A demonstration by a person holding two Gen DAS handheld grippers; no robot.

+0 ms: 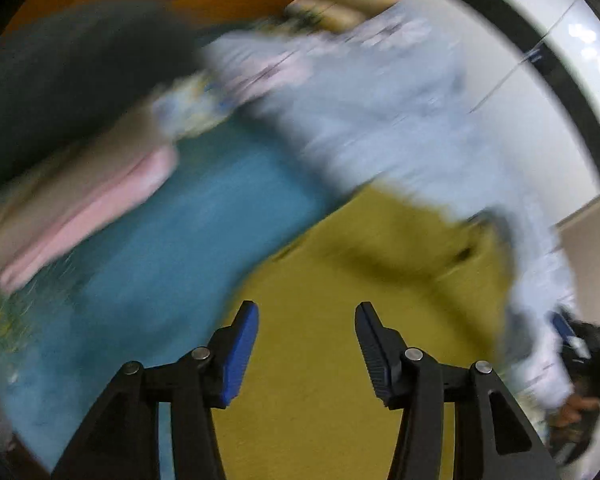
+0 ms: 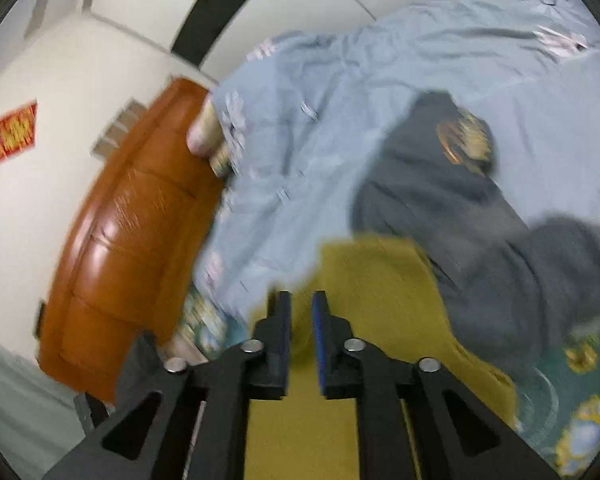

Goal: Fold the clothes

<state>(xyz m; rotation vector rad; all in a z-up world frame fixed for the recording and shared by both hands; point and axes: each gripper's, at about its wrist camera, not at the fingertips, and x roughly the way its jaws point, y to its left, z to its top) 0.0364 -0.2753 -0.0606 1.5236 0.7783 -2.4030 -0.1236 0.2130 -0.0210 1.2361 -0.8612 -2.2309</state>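
An olive-yellow garment lies on the bed under both grippers; it also shows in the right wrist view. My left gripper is open and empty above it. My right gripper has its jaws close together with the yellow cloth between them. A dark grey sweatshirt with a round chest badge lies to the right of the yellow garment. The right gripper shows blurred at the lower right of the left wrist view.
A light blue flowered quilt is bunched behind the garments. An orange wooden headboard stands at the left. A teal sheet, a pink cloth and a dark garment lie to the left. The left wrist view is motion-blurred.
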